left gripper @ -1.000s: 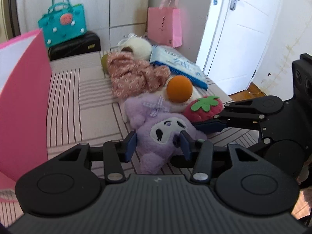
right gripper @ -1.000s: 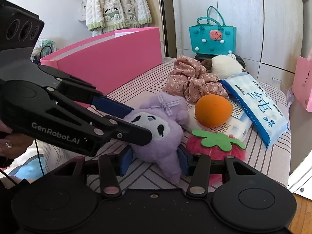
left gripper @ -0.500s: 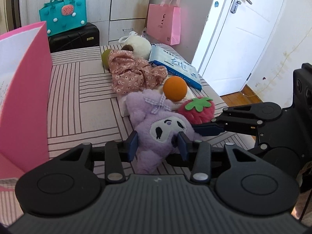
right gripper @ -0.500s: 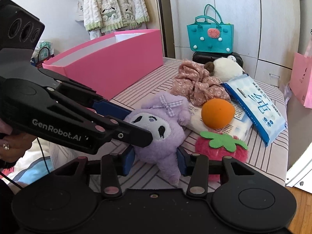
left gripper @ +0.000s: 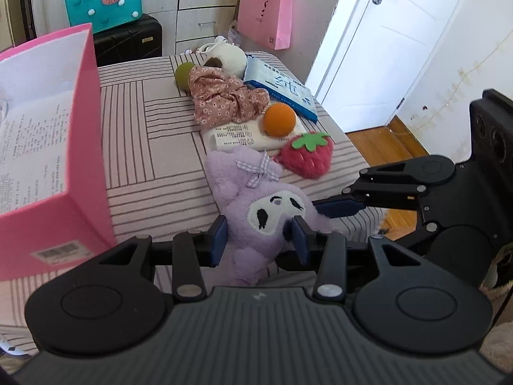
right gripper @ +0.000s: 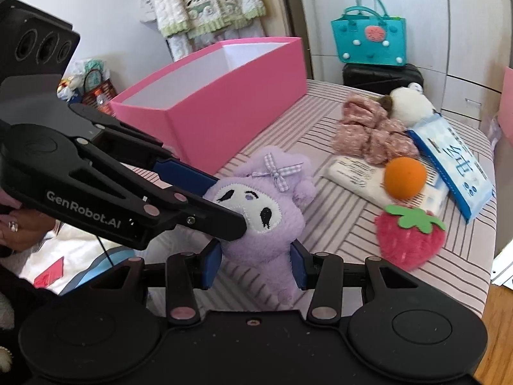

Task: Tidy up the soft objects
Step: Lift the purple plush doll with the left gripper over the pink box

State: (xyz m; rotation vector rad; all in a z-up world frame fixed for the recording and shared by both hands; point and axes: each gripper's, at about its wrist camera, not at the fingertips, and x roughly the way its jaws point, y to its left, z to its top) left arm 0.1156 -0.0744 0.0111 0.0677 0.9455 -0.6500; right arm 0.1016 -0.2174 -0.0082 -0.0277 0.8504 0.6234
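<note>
A purple plush toy with a white face and a checked bow hangs just above the striped table, near its front edge. My left gripper is shut on its lower body, blue pads pressing both sides. My right gripper is shut on the same plush toy from the other side. In the right wrist view the left gripper's fingers clamp the toy's head side. In the left wrist view a right gripper finger reaches in from the right. The open pink box stands left of the toy.
Behind the toy lie a strawberry plush, an orange ball, a floral cloth, a white plush, a green ball and tissue packs. The table's right edge drops to wooden floor by a white door.
Both grippers closed a little tighter on the purple plush toy and rose with it. The table and the other soft things now sit lower and farther in both views.
</note>
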